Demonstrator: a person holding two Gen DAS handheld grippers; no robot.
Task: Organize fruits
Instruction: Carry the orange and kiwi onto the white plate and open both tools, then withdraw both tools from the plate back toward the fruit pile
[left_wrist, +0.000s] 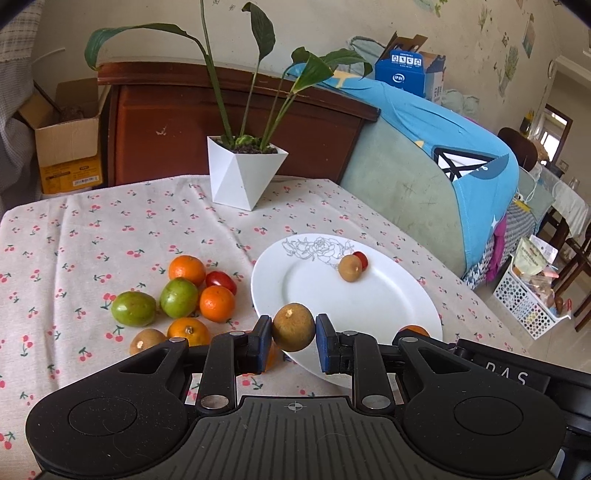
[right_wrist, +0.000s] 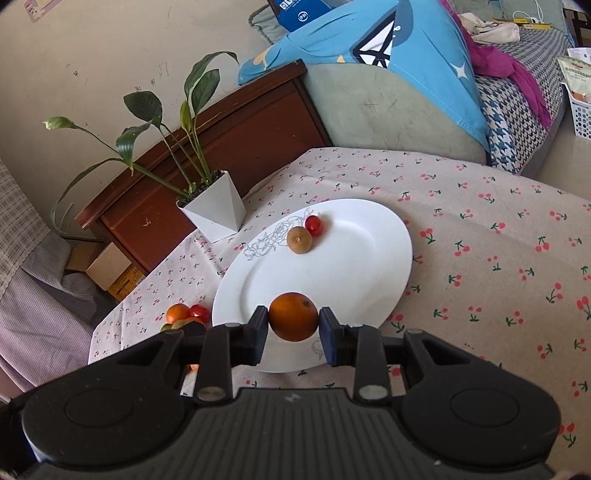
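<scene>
My left gripper (left_wrist: 293, 334) is shut on a brown round fruit (left_wrist: 293, 326), held above the near left rim of the white plate (left_wrist: 369, 310). My right gripper (right_wrist: 293, 325) is shut on an orange (right_wrist: 293, 316) above the plate's near part (right_wrist: 351, 266). On the plate lie a brown fruit (left_wrist: 350, 268) and a cherry tomato (left_wrist: 361, 259), touching; they also show in the right wrist view as brown fruit (right_wrist: 299, 240) and tomato (right_wrist: 313, 225). Left of the plate lie several loose fruits: oranges (left_wrist: 217, 303), green fruits (left_wrist: 133, 308), a tomato (left_wrist: 221, 282), a brown fruit (left_wrist: 147, 341).
A white faceted plant pot (left_wrist: 242, 171) stands at the table's far edge behind the plate. The cherry-print tablecloth (right_wrist: 498, 258) covers the table. A sofa with blue cloth (left_wrist: 443, 147) is on the right, a wooden cabinet (left_wrist: 221, 118) behind.
</scene>
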